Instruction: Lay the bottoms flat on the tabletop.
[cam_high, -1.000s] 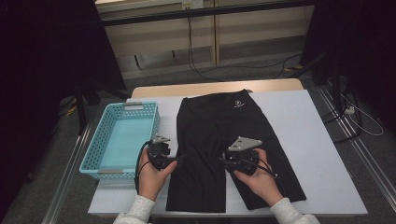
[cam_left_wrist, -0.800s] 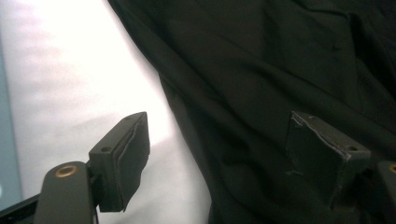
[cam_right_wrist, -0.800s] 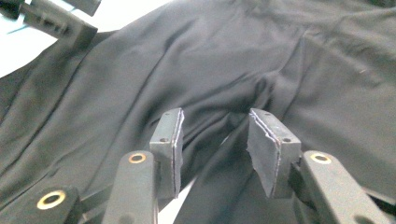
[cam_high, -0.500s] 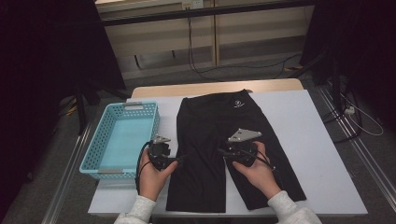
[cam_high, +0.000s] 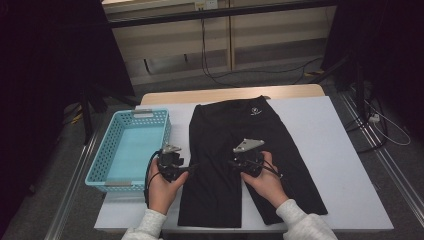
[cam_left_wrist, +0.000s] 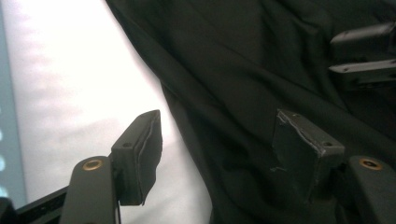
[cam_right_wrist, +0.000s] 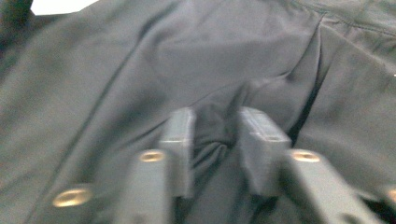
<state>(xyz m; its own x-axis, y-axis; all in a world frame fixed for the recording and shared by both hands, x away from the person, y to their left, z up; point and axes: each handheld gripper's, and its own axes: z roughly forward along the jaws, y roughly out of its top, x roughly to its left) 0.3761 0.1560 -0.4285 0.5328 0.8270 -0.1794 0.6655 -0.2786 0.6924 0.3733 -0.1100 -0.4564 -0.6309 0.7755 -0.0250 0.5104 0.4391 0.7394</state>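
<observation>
Dim workroom, dark curtains at both sides, cables on the floor beyond; white worktop (cam_high: 345, 150) with a pale wooden strip along its far edge. Item one: black shorts (cam_high: 250, 145), laid flat and lengthwise at the worktop's middle, waistband with a small white logo toward the far edge, the two leg hems reaching the near edge. Item two: light-blue plastic basket (cam_high: 131, 150), empty as far as can be seen, standing at the worktop's left edge just beside the shorts. Item three: left gripper (cam_high: 189, 169), held in the person's left hand at the left side seam of the shorts, near the near-left part of the worktop; in the left gripper view its fingers (cam_left_wrist: 142, 149) stand apart and have just been closing, one over bare worktop, the other over cloth, the garment's edge between them but not yet pinched. Item four: right gripper (cam_high: 235, 163), in the right hand over the crotch area where the legs divide; in the right gripper view its fingers (cam_right_wrist: 180, 140) have just been closing and stand near together, a raised gather of black fabric between them, though the blur leaves it unclear whether the pads already press on it. Progress, by judgement: garment spread and smoothed, both grippers placed for a pick; grips not yet secured, no fold made, nothing in the basket; folding and stowing appear to remain.
</observation>
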